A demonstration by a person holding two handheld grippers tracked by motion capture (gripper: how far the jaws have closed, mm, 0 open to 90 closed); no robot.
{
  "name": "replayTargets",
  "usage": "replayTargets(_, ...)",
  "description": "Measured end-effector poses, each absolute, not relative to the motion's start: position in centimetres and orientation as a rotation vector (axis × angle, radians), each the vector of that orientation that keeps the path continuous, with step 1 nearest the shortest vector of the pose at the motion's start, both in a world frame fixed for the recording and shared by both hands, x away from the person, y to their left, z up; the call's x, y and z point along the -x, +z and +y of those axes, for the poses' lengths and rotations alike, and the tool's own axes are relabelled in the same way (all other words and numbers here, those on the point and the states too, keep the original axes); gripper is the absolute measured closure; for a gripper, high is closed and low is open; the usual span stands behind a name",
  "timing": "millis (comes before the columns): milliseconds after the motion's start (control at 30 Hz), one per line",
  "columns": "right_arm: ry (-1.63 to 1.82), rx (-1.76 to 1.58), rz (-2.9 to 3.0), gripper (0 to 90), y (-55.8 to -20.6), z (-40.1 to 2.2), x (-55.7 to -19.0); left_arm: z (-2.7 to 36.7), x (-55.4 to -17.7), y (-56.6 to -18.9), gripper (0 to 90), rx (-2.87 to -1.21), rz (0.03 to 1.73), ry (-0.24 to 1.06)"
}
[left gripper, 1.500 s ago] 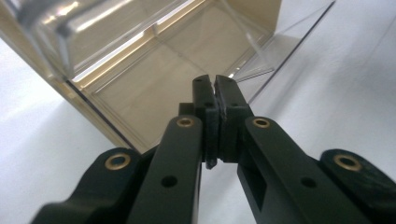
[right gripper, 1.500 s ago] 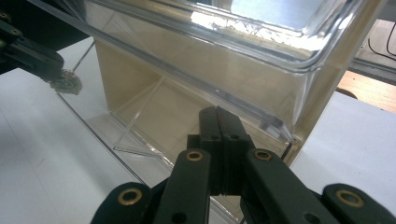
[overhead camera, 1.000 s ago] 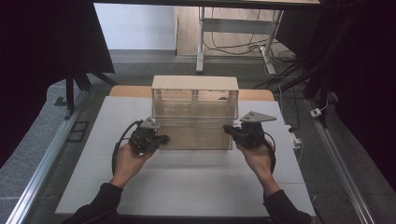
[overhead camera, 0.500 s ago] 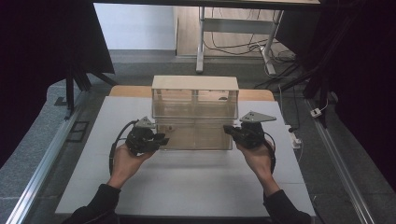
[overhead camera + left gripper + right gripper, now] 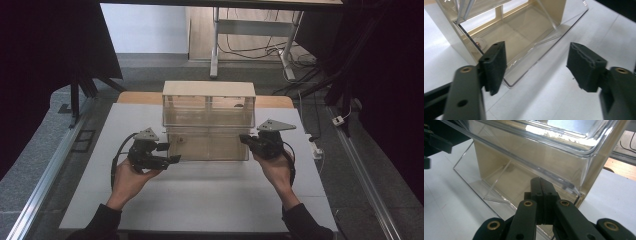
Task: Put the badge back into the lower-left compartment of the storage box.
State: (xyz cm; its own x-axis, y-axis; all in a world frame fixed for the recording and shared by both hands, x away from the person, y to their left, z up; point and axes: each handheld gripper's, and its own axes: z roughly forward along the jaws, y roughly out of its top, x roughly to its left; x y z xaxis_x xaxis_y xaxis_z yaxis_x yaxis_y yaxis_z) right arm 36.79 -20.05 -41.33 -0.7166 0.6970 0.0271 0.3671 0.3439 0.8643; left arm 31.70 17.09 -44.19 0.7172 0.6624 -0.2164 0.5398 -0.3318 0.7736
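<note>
At clear drawer box (image 5: 207,122): right gripper (image 5: 541,195) fingers pressed together; left gripper (image 5: 536,65) spread.

Up close, the left gripper (image 5: 536,65) has both arms cut off by the bottom edge, and the clear bin (image 5: 524,32) ahead of it runs out past the top. Over at the right gripper (image 5: 542,195), a small dark speck beyond its tips, inside the bin, is perhaps a screw, too blurred to tell.
</note>
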Motion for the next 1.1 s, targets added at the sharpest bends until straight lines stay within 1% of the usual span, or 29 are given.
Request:
replayTargets(133,1.321,-0.942,2.266,90.0,-41.3,-20.1,-36.8,17.4,-31.1,-44.1,18.7,-2.006,0.897,0.150)
replayTargets(233,1.321,-0.942,2.266,90.0,-41.3,-20.1,-36.8,17.8,-30.5,-44.0,13.3,-1.994,0.908,0.144)
replayTargets(367,1.321,-0.942,2.265,90.0,-41.3,-20.1,-36.8,18.4,-29.4,-43.8,6.2,-1.991,0.913,0.148)
replayTargets(500,1.325,-0.944,2.263,90.0,-41.4,-20.1,-36.8,19.3,-28.4,-43.8,2.3,-1.967,0.900,0.110)
replayTargets(600,1.324,-0.946,2.261,90.0,-41.4,-20.0,-36.8,20.1,-27.6,-43.9,0.0,-1.940,0.899,0.091)
replayTargets(667,1.321,-0.946,2.263,90.0,-41.3,-20.1,-36.8,20.6,-27.0,-44.0,0.0,-1.928,0.901,0.090)
replayTargets(1100,1.320,-0.940,2.264,90.0,-41.3,-20.1,-36.7,22.6,-23.6,-44.7,0.0,-1.911,0.915,0.145)
